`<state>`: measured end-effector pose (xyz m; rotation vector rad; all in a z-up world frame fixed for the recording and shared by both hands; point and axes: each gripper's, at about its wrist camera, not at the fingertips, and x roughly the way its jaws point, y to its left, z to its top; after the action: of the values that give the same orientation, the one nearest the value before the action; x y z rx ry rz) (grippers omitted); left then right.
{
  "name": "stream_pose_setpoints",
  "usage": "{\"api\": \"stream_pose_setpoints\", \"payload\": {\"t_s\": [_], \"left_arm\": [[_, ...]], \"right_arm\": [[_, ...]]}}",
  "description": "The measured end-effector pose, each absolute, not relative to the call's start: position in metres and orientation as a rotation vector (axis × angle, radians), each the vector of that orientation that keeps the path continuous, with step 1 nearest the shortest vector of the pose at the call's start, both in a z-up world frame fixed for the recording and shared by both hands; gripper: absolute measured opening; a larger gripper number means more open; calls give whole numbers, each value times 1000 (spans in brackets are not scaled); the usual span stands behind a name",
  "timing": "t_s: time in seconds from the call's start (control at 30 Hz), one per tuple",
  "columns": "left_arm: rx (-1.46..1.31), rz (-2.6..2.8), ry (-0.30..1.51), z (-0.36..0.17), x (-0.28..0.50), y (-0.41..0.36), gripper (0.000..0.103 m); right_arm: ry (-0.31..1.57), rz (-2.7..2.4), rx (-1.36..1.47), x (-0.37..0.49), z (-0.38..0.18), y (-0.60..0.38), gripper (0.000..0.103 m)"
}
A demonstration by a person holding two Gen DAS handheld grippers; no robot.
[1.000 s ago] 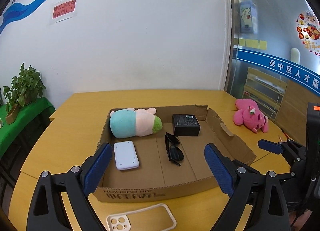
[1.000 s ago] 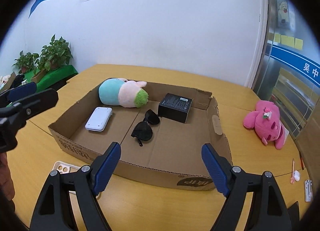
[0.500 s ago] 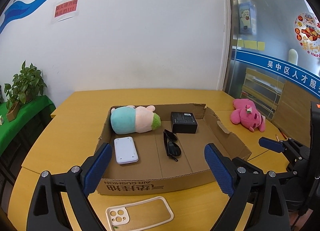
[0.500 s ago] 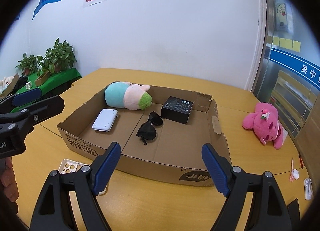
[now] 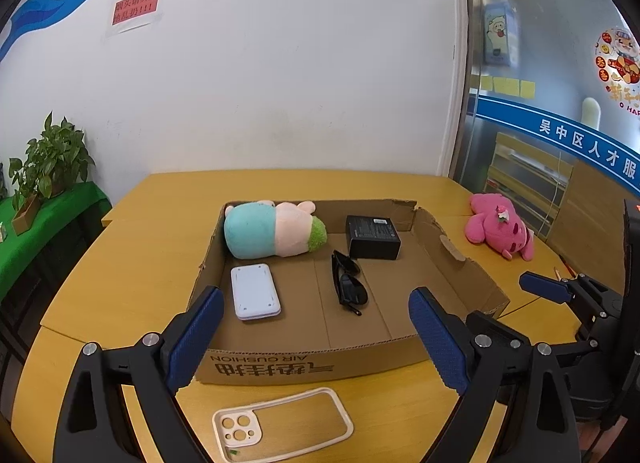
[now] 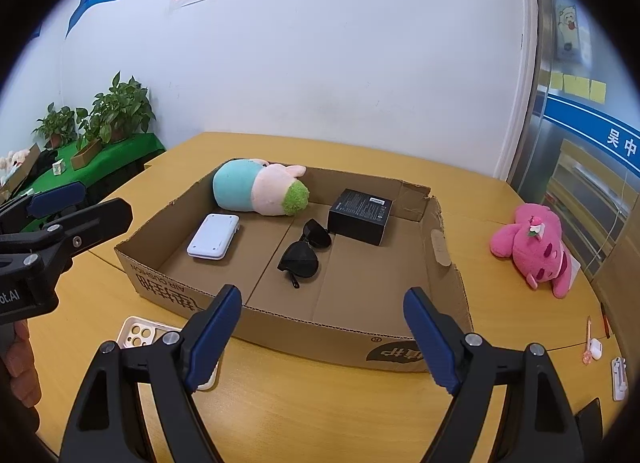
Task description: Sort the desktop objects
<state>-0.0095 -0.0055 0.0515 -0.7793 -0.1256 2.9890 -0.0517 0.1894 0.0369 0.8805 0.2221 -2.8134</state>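
A shallow cardboard box point(image 5: 304, 363) point(image 6: 448, 263) lies on the yellow table. Inside it are a teal-and-pink plush point(image 5: 272, 229) point(image 6: 260, 187), a white flat device point(image 5: 256, 291) point(image 6: 214, 237), black sunglasses point(image 5: 348, 287) point(image 6: 304, 253) and a small black box point(image 5: 372, 237) point(image 6: 360, 215). A cream phone case point(image 5: 280, 427) point(image 6: 140, 333) lies in front of the box. A pink plush point(image 5: 500, 227) point(image 6: 536, 247) lies to the box's right. My left gripper point(image 5: 316, 335) and right gripper point(image 6: 320, 339) both hover open and empty before the box's near wall.
Small white and pink items point(image 6: 596, 351) lie near the table's right edge. Potted plants point(image 6: 116, 111) point(image 5: 48, 163) stand on a green-covered stand at the left. A white wall is behind the table, a glass partition point(image 5: 540, 103) at the right.
Both views have pulled back and risen a little from the box, so more of the phone case and table front shows. Both grippers stay open.
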Motion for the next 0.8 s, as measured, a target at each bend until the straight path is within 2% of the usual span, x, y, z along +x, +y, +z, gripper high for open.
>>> {"api": "stream_pose_setpoints", "payload": {"t_s": [0.33,0.63,0.8], "left_arm": [[-938,3002,-212,11,4,-54,96],[-1205,2936,-319,-54,0,-94,96],[-1324,2921,-306,-88,-6,-99,95]], "right_arm": [[167,-2674,1007,-63,-2,167,83],[119,-2408,1227,-75,-76,130,83],[167,-2382,1295,-79,-102,118,77]]}}
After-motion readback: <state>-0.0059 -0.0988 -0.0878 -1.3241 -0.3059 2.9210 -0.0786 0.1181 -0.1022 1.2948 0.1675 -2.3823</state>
